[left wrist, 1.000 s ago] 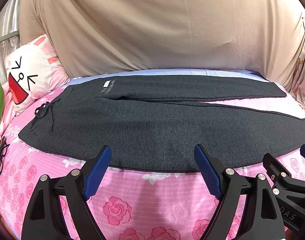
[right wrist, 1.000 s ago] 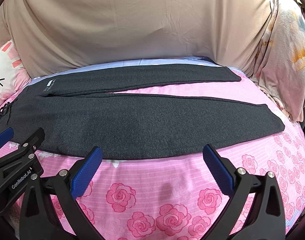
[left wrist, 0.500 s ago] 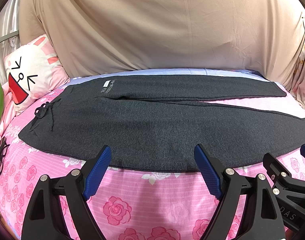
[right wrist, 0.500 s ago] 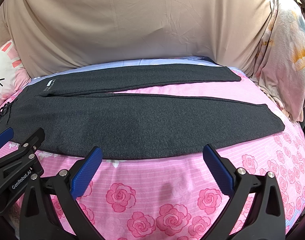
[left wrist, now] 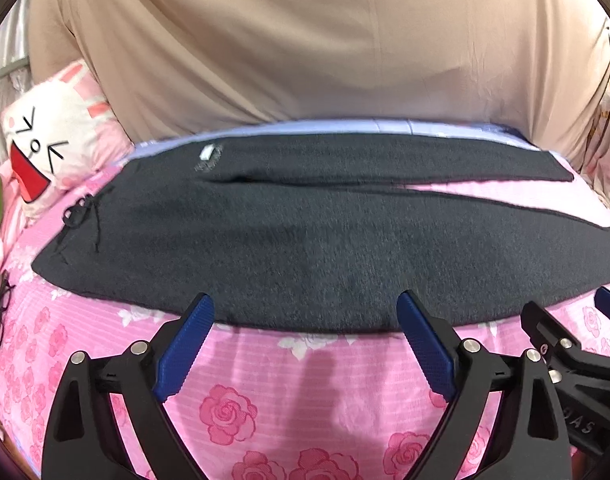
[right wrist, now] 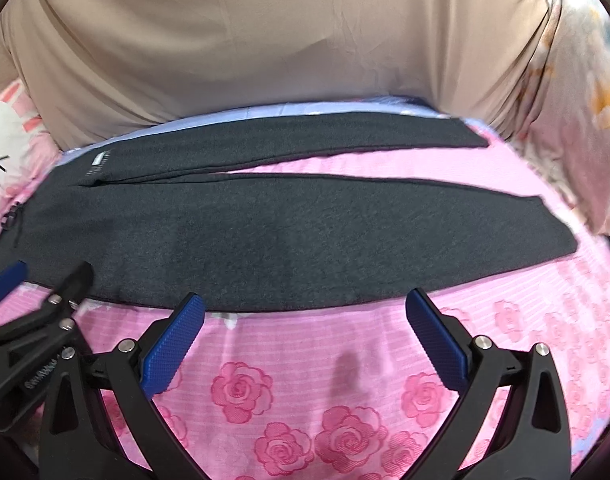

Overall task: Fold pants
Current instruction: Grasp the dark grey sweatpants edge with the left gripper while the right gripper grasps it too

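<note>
While the dark grey knit pants (left wrist: pixel 305 248) are lying spread flat across the bed with the pink rose-patterned sheet (left wrist: pixel 265 400), no fold is made yet. The waistband with its black drawstring (left wrist: pixel 81 212) is pointing to the left side and the two legs are running to the right, a narrow wedge of sheet showing between them; probably they are laid out so to make the near long edge easy to take.

The left tool (left wrist: pixel 305 344) is hovering over the bare sheet, its jaws having just been opening wider, and nothing is between its blue pads (left wrist: pixel 185 344). The right tool (right wrist: pixel 305 340) is also standing wide open and empty beside it. The near edge of the pants is lying just beyond the fingertips of both tools, not touching them. It seems both tools are preparing to take this near edge and carry it toward the far leg.
</note>
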{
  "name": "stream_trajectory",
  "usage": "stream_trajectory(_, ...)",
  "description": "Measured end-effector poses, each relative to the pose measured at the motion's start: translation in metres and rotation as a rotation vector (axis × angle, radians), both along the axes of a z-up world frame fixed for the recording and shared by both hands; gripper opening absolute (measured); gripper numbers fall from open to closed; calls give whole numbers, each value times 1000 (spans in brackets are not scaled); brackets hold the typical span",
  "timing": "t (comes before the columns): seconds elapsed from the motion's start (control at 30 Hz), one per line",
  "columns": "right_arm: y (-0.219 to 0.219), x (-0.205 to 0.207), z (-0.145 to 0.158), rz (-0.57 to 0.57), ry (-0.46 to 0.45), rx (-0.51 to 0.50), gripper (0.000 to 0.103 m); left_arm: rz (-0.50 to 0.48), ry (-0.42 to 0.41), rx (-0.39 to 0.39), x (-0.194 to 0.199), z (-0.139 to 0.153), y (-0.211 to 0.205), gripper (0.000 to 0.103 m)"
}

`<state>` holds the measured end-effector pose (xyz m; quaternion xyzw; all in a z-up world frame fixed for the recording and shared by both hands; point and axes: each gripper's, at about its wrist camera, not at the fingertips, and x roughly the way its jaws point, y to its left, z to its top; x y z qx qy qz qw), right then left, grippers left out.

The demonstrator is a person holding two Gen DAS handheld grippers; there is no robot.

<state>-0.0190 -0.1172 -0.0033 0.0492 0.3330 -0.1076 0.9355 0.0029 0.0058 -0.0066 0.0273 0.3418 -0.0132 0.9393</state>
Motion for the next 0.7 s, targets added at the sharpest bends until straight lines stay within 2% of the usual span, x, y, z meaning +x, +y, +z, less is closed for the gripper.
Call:
stream_trajectory(0.1, -21, -1, 3, 97, -29, 114, 98, -44, 14, -91, 2, 5, 16, 90)
stream_trajectory(0.17, -40, 5, 6, 96, -16, 74, 98, -70, 7, -108, 8, 14, 29, 90)
stream_trajectory(0.23, -69, 17, 12, 47, -1, 5, 98, -57, -14, -74, 25, 28, 44, 90)
stream_trajectory(0.3, -106, 30, 18, 4, -12, -11, 98, -44, -20, -60, 49, 40, 64, 90)
stream_trajectory(0.37, -141, 44, 24, -11, -25, -9, 98, 2, 2, -75, 89, 51, 97, 90)
stream_trajectory(0.43, -184, 66, 31, -71, -15, -25, 98, 48, 58, -110, 137, 55, 133, 90)
stream_trajectory(0.5, -228, 88, 37, -133, -8, -28, 98, 150, 112, -152, 190, 55, 181, 90)
stream_trajectory(0.6, -284, 125, 44, -175, -6, -13, 98, 306, 148, -168, 248, 49, 240, 90)
stream_trajectory(0.63, -299, 140, 45, -184, 9, -11, 98, 326, 172, -189, 272, 42, 261, 90)
stream_trajectory(0.7, -330, 173, 44, -198, 29, -6, 98, 430, 212, -161, 306, 27, 293, 89)
